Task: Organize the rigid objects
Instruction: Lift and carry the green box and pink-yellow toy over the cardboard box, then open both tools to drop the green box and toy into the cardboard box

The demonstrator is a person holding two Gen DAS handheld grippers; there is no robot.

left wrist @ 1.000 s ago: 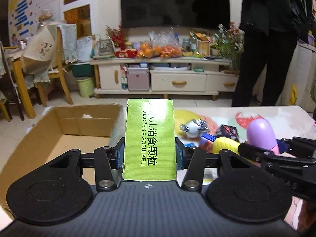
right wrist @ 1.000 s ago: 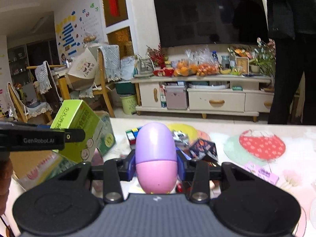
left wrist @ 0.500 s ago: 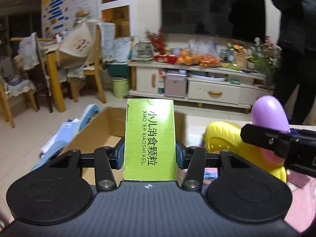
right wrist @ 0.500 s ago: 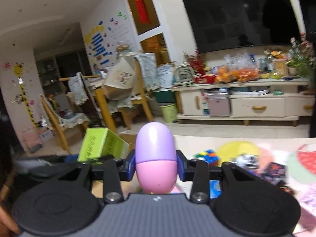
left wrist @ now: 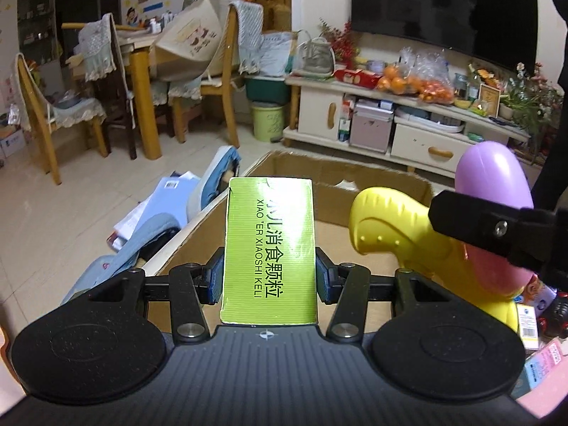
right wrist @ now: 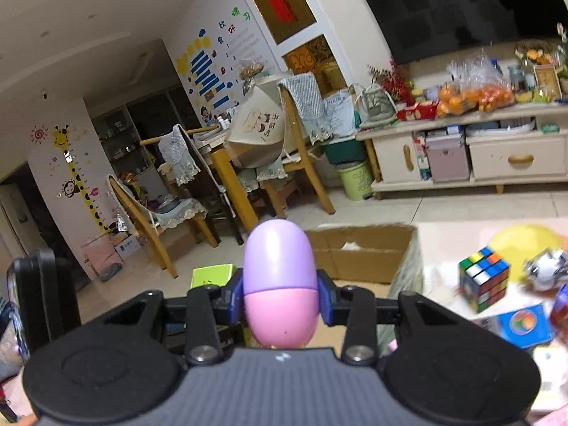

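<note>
Green box point(left wrist: 269, 248) sits clamped in left jaws; right jaws grip purple-pink egg point(right wrist: 279, 285) over cardboard box point(left wrist: 372, 181).

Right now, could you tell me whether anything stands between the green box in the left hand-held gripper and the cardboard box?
Nothing visible does: the green box sits directly before the open cardboard box. The yellow toy stands off to the right.
</note>
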